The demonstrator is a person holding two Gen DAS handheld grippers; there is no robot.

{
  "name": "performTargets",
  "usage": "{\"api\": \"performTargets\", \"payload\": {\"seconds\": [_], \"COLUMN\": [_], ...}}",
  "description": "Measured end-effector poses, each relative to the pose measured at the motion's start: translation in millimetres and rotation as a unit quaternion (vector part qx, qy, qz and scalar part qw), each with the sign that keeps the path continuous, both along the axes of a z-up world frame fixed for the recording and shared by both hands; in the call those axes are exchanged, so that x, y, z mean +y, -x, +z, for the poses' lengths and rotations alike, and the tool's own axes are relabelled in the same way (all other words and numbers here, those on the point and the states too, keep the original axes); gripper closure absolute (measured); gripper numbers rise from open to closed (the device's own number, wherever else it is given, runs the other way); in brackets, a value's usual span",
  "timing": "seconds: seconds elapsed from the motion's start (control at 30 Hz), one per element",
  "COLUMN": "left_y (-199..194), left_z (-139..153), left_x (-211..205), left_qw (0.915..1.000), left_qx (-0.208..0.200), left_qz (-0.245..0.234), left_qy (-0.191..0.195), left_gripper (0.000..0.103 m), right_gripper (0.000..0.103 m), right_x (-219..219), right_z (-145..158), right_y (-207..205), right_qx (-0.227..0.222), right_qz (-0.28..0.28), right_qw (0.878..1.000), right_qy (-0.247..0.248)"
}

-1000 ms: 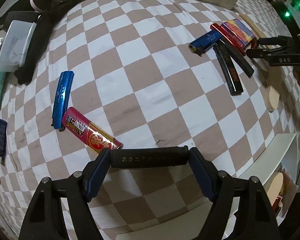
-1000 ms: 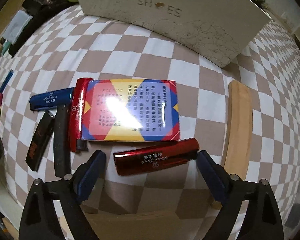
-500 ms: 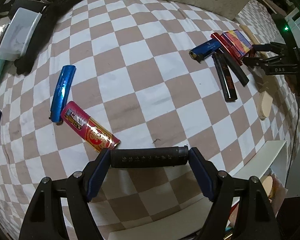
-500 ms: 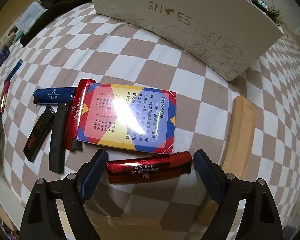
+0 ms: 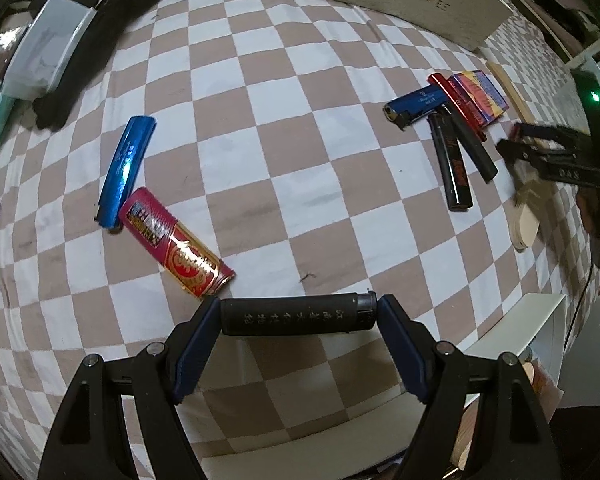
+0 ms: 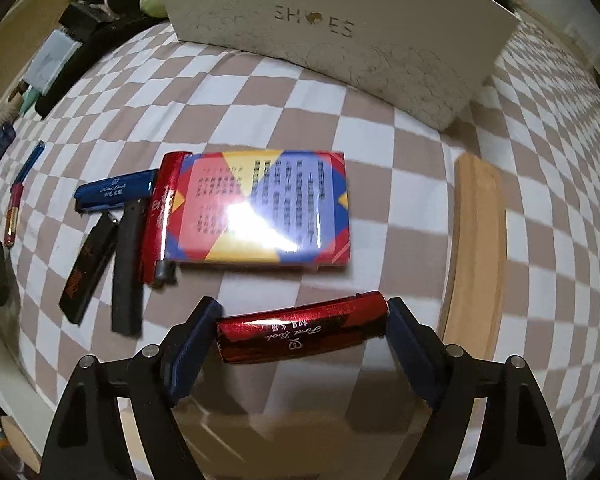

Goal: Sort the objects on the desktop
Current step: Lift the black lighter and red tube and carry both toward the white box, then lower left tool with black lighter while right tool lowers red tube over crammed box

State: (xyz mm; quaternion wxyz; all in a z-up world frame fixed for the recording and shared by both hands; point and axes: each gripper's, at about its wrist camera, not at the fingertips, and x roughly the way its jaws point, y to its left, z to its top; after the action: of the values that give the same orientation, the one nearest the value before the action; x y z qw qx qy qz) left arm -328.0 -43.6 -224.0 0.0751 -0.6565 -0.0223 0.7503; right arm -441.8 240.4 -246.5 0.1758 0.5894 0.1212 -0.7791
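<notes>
Left gripper (image 5: 298, 316) fingers clamp black lighter (image 5: 296, 315); right gripper (image 6: 300, 330) fingers closing around red lighter (image 6: 300, 330), pads seemingly touching: squeeze ends squarely before lifting.

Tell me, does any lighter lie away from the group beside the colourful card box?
Yes. A shiny blue lighter and a red-and-gold lighter lie apart on the checkered cloth, far from the cluster beside the colourful box, each at its own angle.
</notes>
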Motion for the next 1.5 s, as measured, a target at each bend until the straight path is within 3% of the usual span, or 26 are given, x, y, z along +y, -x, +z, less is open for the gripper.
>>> {"api": "performTargets", "payload": {"seconds": [0.3, 0.47, 0.67, 0.73, 0.9, 1.23, 1.5], "left_y": [3.2, 0.9, -13.2, -17.7, -34.5, -82.1, -119.3], "left_z": [4.4, 17.5, 47.2, 57.8, 84.8, 134.9, 161.7], "left_x": [11.0, 8.7, 6.4, 6.5, 5.8, -15.0, -17.2], "left_qw": [0.9993, 0.9986, 0.9970, 0.9962, 0.9939, 0.9878, 0.9833], "left_qx": [-0.001, 0.018, 0.068, 0.078, 0.104, 0.147, 0.171], "left_qz": [0.036, 0.045, 0.037, 0.039, 0.034, 0.039, 0.040], "left_qy": [-0.014, -0.020, -0.002, -0.005, -0.011, -0.036, -0.047], "left_gripper": [0.024, 0.024, 0.024, 0.024, 0.024, 0.024, 0.024], "right_gripper": [0.019, 0.019, 0.019, 0.019, 0.019, 0.019, 0.019], "right_x": [4.7, 3.4, 1.8, 42.0, 35.2, 21.4, -17.1], "right_z": [8.8, 29.5, 64.9, 92.3, 112.5, 155.4, 174.1], "right_y": [-24.1, -32.6, -72.5, -94.3, -87.8, -149.7, -182.0], "right_qx": [-0.028, -0.019, 0.002, 0.013, 0.009, 0.007, 0.010], "right_qz": [-0.059, -0.081, -0.067, -0.060, -0.070, -0.051, -0.018], "right_qw": [0.997, 0.995, 0.995, 0.994, 0.988, 0.982, 0.976], "right_qy": [0.028, 0.049, 0.080, 0.086, 0.136, 0.180, 0.215]}}
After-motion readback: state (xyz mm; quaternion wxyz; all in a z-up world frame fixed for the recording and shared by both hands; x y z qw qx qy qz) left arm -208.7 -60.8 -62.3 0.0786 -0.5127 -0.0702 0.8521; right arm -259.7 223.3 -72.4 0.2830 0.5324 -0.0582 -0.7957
